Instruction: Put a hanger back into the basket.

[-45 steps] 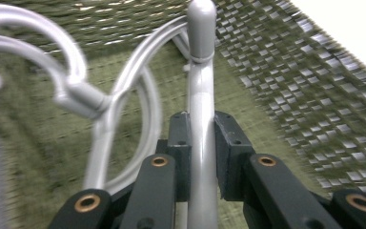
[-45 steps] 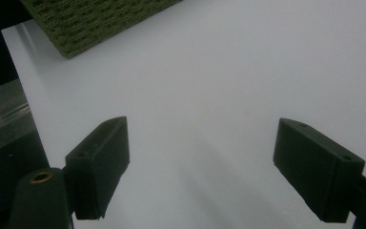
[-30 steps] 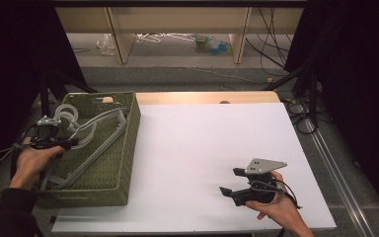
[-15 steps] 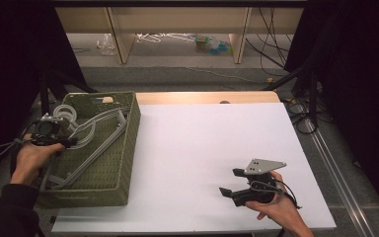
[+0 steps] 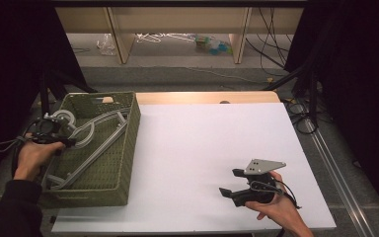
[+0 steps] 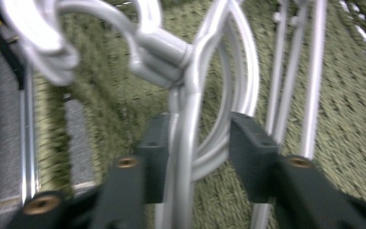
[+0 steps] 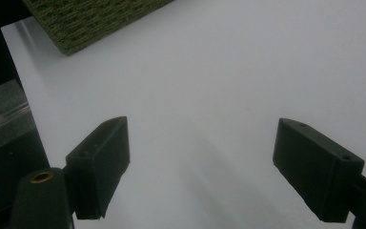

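High view: left gripper (image 5: 64, 140) sits over the far-left part of the green woven basket (image 5: 128, 148), held by the left hand (image 5: 32, 158). Grey hangers (image 5: 96, 136) lie inside the basket, hooks toward its far-left corner, right under the gripper. The tips are too small here to read against the hangers. Right gripper (image 5: 229, 182) rests on the white table (image 5: 202, 133), well apart from the basket toward the near-right, gripped by the right hand (image 5: 276, 210); nothing lies between its jaws.

Left gripper view: left gripper (image 6: 198, 152) straddles the hangers (image 6: 190, 119). The stems run up between the jaws, close against the left-hand jaw, with a clear gap to the right-hand one. The jaws have just been opening, now partly apart, pads not clamped on the stems. Basket weave (image 6: 343, 124) lies behind. Picture is motion-blurred; the hooks are cut off at the top edge, and I cannot tell how many hangers are stacked.

Right gripper view: right gripper (image 7: 200, 157) is wide open above bare table (image 7: 209, 86), holding nothing. A basket corner (image 7: 90, 19) shows at the top-left, cropped by the frame.
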A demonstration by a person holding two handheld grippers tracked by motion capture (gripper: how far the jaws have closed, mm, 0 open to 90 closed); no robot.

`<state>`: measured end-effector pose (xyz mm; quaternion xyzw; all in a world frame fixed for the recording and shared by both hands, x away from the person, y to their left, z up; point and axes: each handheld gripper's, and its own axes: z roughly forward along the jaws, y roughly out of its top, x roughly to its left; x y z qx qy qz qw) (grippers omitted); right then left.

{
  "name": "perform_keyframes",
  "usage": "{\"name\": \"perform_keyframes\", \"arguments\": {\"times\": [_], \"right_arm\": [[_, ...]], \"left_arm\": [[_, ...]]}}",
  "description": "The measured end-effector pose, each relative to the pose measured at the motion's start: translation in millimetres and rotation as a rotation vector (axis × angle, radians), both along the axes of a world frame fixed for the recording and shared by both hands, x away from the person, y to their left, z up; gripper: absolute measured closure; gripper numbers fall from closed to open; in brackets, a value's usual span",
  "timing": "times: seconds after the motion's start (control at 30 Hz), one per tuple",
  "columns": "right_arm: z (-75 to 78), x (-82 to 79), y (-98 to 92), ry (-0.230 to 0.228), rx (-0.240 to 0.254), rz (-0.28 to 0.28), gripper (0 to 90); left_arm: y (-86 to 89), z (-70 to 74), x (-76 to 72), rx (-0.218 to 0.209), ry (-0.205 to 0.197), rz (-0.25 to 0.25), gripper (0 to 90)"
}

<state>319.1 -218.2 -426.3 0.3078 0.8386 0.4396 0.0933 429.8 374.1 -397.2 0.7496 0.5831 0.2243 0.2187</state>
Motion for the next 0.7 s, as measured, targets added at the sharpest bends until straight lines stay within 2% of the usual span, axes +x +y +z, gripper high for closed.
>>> {"name": "perform_keyframes", "arguments": {"times": [0.07, 0.2, 0.4, 0.47, 0.57, 0.6, 0.7], "right_arm": [[0.0, 0.8, -0.8, 0.004, 0.002, -0.003, 20.8], [0.1, 0.6, -0.6, 0.004, 0.004, -0.004, 20.8], [0.9, 0.0, -0.5, 0.0, 0.008, -0.007, 20.8], [1.4, -0.3, -0.8, 0.002, 0.012, -0.011, 20.8], [1.4, 0.3, -1.2, -0.012, 0.013, -0.013, 20.8], [1.6, 0.2, -1.3, -0.012, 0.012, -0.014, 20.8], [2.9, -0.7, -1.0, -0.014, 0.02, -0.018, 20.8]], "left_arm": [[0.3, 3.8, -3.1, -0.032, -0.025, 0.006, 51.8], [-2.9, 13.8, -12.2, -0.068, -0.08, -0.002, 46.4], [-12.1, 22.3, -27.1, -0.132, -0.17, -0.016, 43.0], [-15.2, 26.8, -33.5, -0.134, -0.188, -0.05, 41.0], [-23.4, 30.7, -41.0, -0.168, -0.239, -0.064, 38.6], [-29.5, 31.6, -44.1, -0.209, -0.275, -0.057, 38.0], [-41.4, 35.6, -53.4, -0.23, -0.321, -0.091, 34.3]]}}
